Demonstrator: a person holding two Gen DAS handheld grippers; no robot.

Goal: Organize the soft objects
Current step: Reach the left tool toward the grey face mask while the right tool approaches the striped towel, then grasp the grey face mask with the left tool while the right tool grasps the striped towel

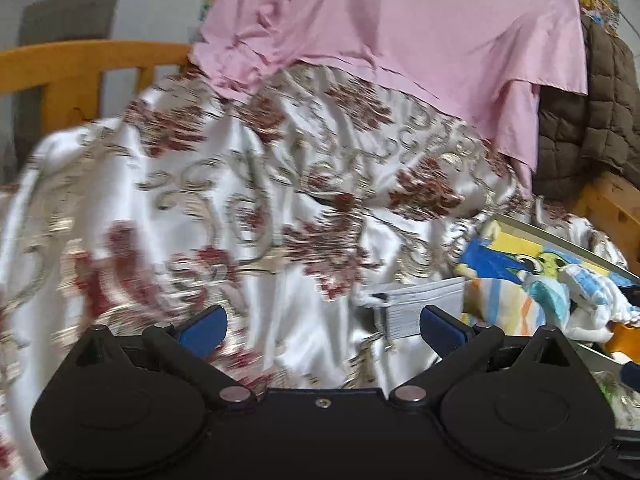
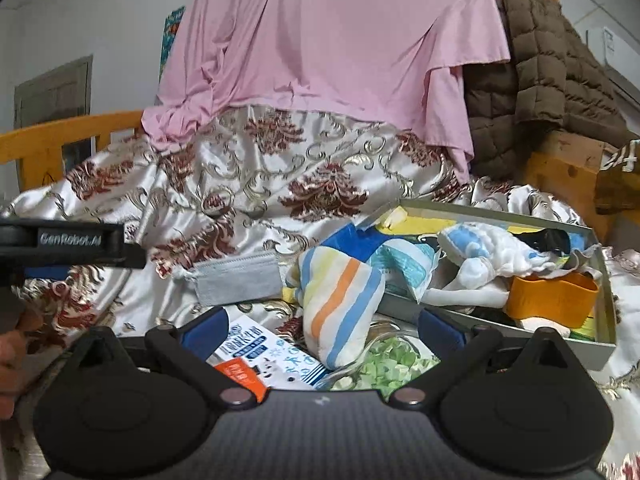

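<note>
My left gripper [image 1: 323,330] is open and empty above the floral satin bedspread [image 1: 224,208], with a grey face mask [image 1: 420,306] lying just ahead to the right. My right gripper [image 2: 322,334] is open and empty. A striped soft cloth [image 2: 340,300] hangs over the near edge of a shallow grey tray [image 2: 606,344] right in front of it. The tray holds a white and blue soft toy [image 2: 492,252] and an orange container [image 2: 552,298]. The face mask shows in the right wrist view [image 2: 236,280] left of the striped cloth. The left gripper body [image 2: 68,240] shows at the far left.
A pink sheet [image 2: 340,48] drapes over a tall pile behind the bedspread, with a brown quilted jacket [image 2: 552,80] to its right. An orange wooden bed rail [image 2: 60,136] stands at the left. A printed packet [image 2: 260,356] and a green patterned item [image 2: 392,360] lie under my right gripper.
</note>
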